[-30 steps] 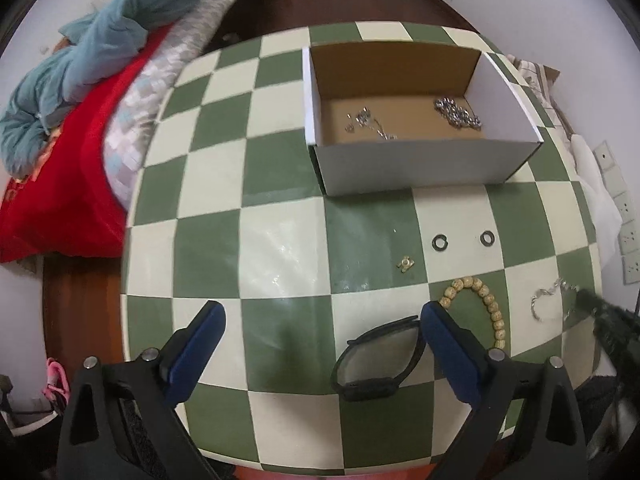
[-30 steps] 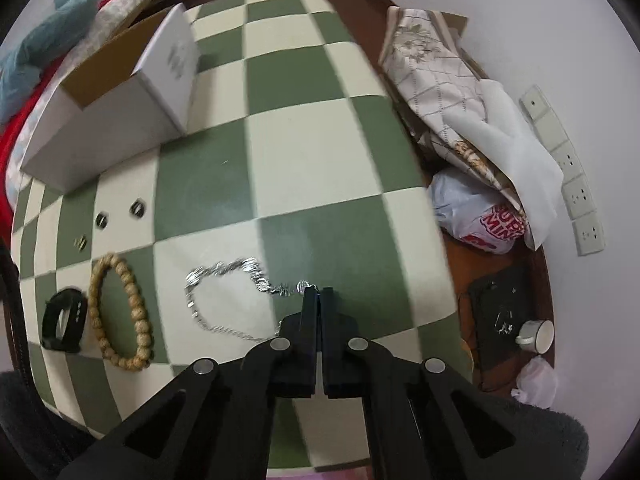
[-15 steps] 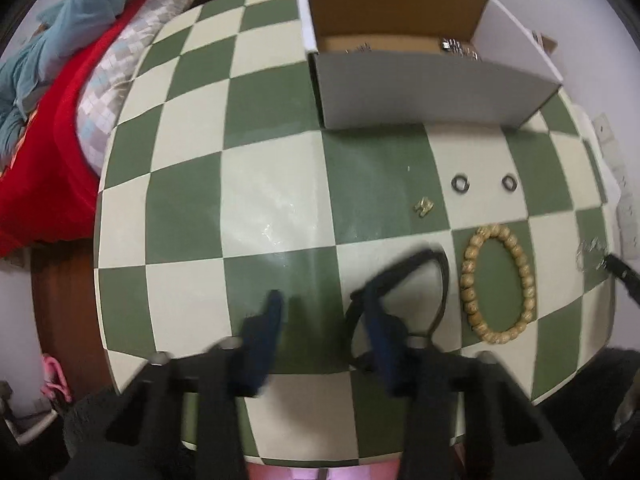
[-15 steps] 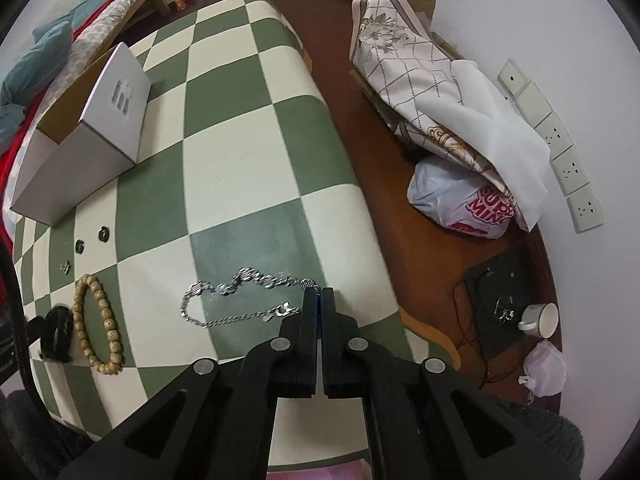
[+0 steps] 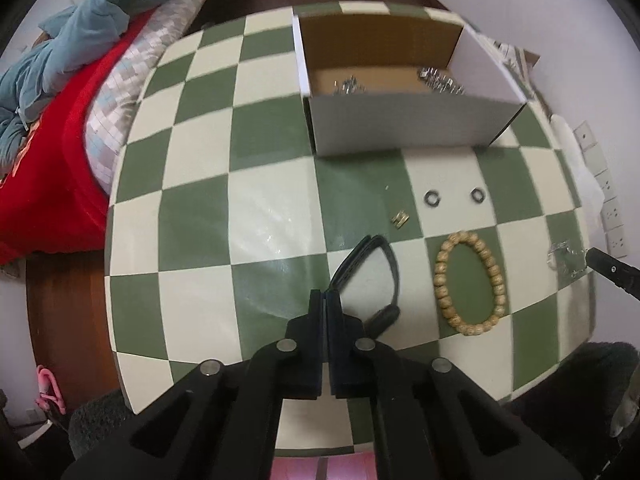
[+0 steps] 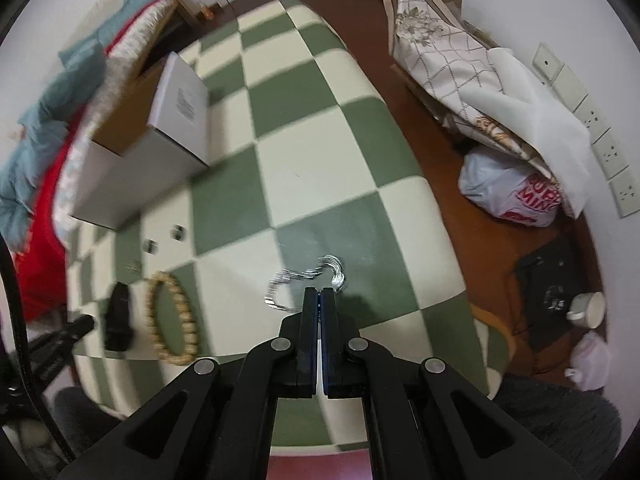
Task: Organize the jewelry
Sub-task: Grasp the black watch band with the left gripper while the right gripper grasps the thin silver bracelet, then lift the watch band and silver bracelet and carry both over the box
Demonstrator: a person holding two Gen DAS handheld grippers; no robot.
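A: Green and cream checks cover the table (image 5: 192, 216), which runs from the near rim to a brown wooden floor (image 5: 64, 320) on both sides. What lies around it?

B: On the left, a bed with a red blanket (image 5: 48, 152) and a blue-grey throw (image 5: 80, 20); on the right, folded patterned cloth (image 6: 444, 64), a plastic bag (image 6: 512, 192) and a white cup (image 6: 588, 308) on the floor beside wall sockets (image 6: 600, 148)

A: And the jewelry?

B: An open white box (image 5: 400, 124) stands toward the far side with silver pieces inside. In front of it lie two dark rings (image 5: 432, 198), a small gold piece (image 5: 400, 218), a wooden bead bracelet (image 5: 470, 282) and a black band (image 5: 368, 272)

A: How do the tongs stand?

B: The left gripper (image 5: 325, 300) has its jaws pressed together on the near end of the black band. The right gripper (image 6: 320, 296) is also pinched together, on a silver chain (image 6: 308, 280) close to the table's right edge; the chain looks partly lifted, though blur makes that uncertain

A: Any free room?

B: The checked squares left of the box and the band are bare, as is the stretch between the chain and the box
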